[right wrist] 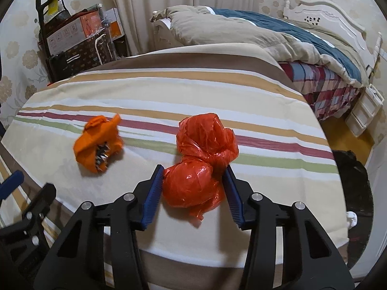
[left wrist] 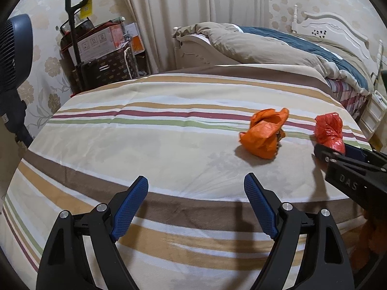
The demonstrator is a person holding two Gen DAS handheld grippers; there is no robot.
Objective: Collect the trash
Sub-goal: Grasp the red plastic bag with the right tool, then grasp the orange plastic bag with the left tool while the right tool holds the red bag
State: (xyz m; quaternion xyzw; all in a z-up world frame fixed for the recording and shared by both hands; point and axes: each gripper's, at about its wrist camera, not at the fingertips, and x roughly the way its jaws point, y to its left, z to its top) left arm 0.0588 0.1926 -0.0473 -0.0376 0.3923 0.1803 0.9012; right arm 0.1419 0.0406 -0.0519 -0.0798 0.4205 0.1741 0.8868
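Note:
A crumpled red plastic bag (right wrist: 203,162) sits between the blue pads of my right gripper (right wrist: 193,176), which is shut on its lower part over the striped cloth. The red bag also shows in the left wrist view (left wrist: 329,130), with the right gripper (left wrist: 338,154) at the right edge. A crumpled orange bag (left wrist: 264,133) lies on the cloth left of it; it also shows in the right wrist view (right wrist: 99,142). My left gripper (left wrist: 196,191) is open and empty above the cloth, short of the orange bag.
The striped cloth (left wrist: 145,125) covers a table-like surface. Behind it are a bed with a rumpled duvet (left wrist: 278,46), curtains, and a trolley with boxes (left wrist: 96,50). A fan (left wrist: 14,55) stands at the left. A dark bin (right wrist: 355,193) is on the floor right.

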